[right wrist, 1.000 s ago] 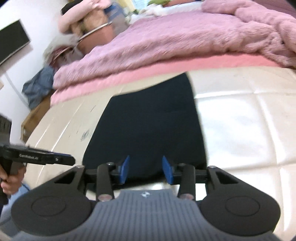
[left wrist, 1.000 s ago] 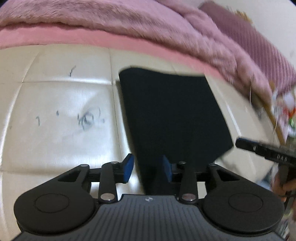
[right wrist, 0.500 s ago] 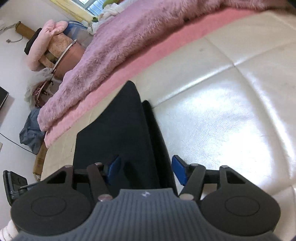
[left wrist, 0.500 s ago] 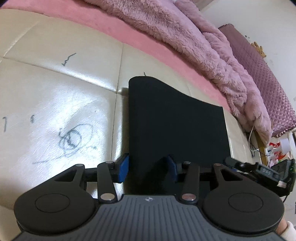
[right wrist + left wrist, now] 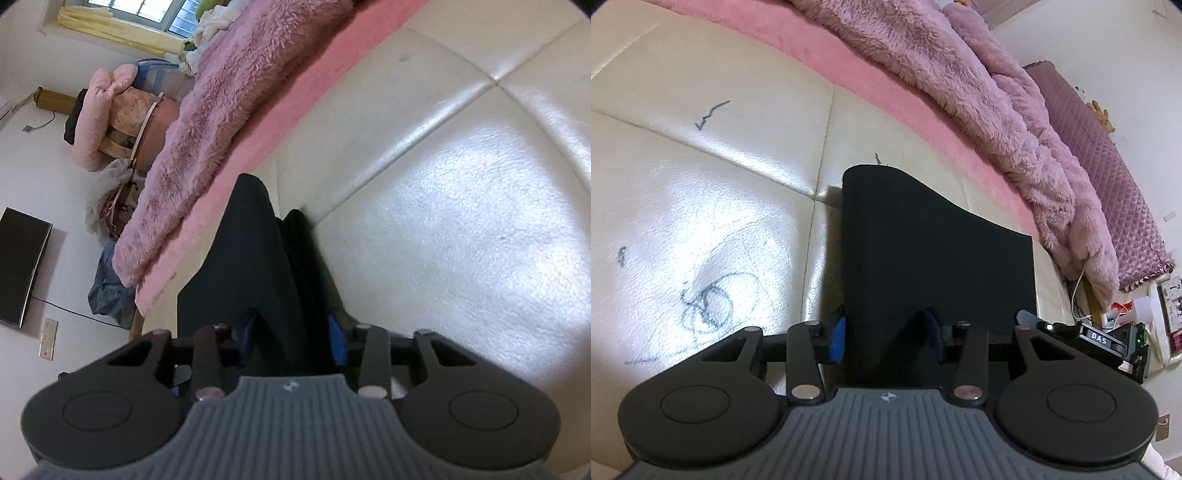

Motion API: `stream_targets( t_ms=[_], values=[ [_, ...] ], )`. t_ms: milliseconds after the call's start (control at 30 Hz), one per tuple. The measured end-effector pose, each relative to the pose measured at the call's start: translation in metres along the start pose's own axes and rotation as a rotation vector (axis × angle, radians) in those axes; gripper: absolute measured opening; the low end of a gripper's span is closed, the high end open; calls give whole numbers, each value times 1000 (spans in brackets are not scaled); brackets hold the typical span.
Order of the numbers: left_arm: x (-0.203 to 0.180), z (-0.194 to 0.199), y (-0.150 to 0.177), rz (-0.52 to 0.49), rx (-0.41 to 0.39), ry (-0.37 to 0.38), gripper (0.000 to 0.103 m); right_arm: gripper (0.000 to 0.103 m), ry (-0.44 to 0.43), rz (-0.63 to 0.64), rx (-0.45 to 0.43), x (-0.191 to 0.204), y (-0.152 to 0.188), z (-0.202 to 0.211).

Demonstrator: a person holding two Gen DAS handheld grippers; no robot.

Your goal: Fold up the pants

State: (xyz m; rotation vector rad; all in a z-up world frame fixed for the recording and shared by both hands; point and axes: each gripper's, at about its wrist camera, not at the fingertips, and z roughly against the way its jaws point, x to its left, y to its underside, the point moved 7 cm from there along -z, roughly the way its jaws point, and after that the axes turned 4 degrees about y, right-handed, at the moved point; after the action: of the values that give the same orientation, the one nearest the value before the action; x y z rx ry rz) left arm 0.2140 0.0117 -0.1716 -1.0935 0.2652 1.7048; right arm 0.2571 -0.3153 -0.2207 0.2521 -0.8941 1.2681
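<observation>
The black pants (image 5: 934,247) lie on the cream padded bed surface (image 5: 701,206), folded into a compact block with its near edge lifted. My left gripper (image 5: 886,338) has its blue pads on either side of the pants' near left edge, with dark cloth between them. In the right wrist view the pants (image 5: 251,258) stand up in a fold, a second layer beside it. My right gripper (image 5: 291,338) straddles the near right edge with cloth between the pads. Neither pair of pads is pressed together.
A fluffy purple blanket (image 5: 979,85) and pink sheet (image 5: 857,70) run along the far side. Pen marks (image 5: 709,302) are on the cream surface. The other gripper's tip (image 5: 1071,332) shows at right. A TV (image 5: 22,266) and a pile of bags (image 5: 122,122) stand beyond the bed.
Both grippers have moved in to the pants' near edge and tilted, lifting it. The cloth now stands in a fold between the pads of each gripper.
</observation>
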Motion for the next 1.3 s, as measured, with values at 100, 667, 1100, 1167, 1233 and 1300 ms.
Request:
stream_targets(
  t_ms=[100, 667, 1100, 1167, 1233, 1300],
  values=[
    [-1, -1, -2, 1, 1, -5, 33, 25, 5, -4, 2, 1, 0, -1],
    [39, 87, -78, -118, -60, -125, 18, 14, -31, 102, 60, 107, 18, -46],
    [106, 96, -128, -112, -45, -253, 20, 14, -6, 116, 106, 177, 30, -162],
    [115, 95, -127, -94, -52, -262, 28, 14, 17, 122, 111, 173, 29, -167],
    [124, 95, -126, -79, -60, -274, 39, 15, 36, 130, 115, 171, 29, -173],
    [130, 97, -125, -75, -70, -268, 41, 18, 56, 142, 113, 162, 29, -173]
  ],
)
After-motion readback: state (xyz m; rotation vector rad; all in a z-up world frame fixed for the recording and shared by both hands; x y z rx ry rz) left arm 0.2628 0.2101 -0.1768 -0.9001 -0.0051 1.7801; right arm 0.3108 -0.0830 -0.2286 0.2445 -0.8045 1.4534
